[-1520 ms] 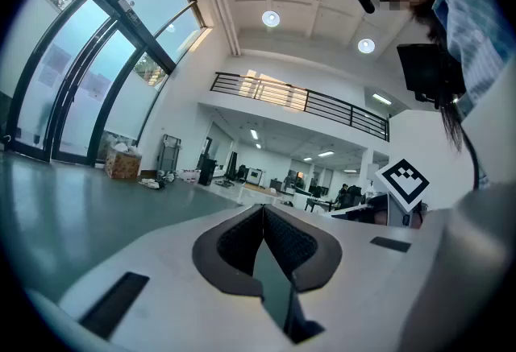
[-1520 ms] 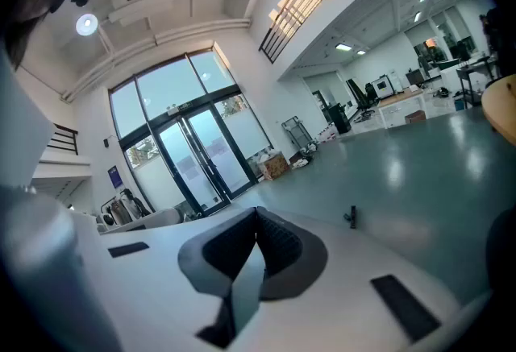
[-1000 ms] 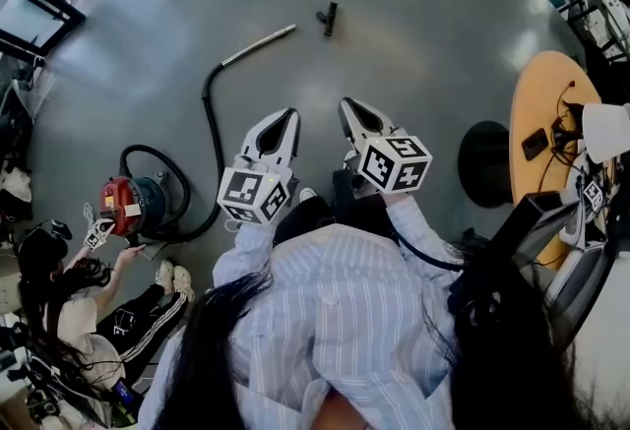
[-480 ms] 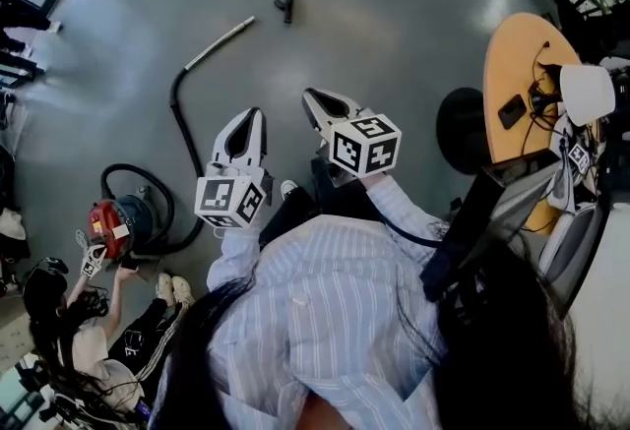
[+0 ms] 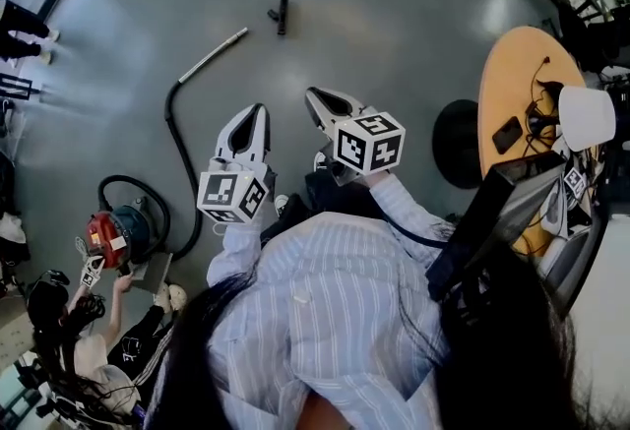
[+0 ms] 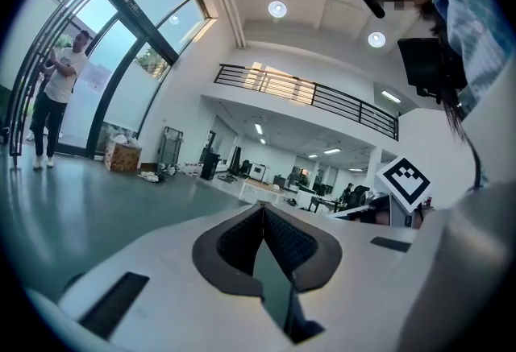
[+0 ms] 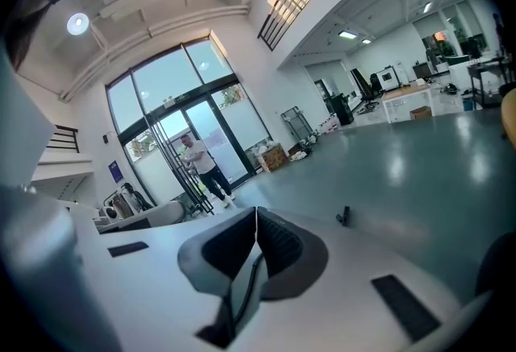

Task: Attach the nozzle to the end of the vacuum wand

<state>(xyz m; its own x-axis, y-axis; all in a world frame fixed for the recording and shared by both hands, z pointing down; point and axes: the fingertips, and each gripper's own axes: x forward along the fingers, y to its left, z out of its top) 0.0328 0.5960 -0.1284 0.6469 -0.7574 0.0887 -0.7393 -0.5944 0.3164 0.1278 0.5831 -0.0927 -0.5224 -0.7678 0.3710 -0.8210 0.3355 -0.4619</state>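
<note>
Both the left gripper (image 5: 260,111) and the right gripper (image 5: 313,94) are white and wedge-shaped, held out side by side. Each has its ribbed, dark-padded jaws pressed together on nothing. Well ahead of them on the glossy grey floor (image 5: 413,34) lies the nozzle (image 5: 282,15), a small black T-shaped piece, apart from the tip of the straight metal wand (image 5: 215,52). A curved black hose (image 5: 178,148) runs from the wand to the round red vacuum (image 5: 110,233).
</note>
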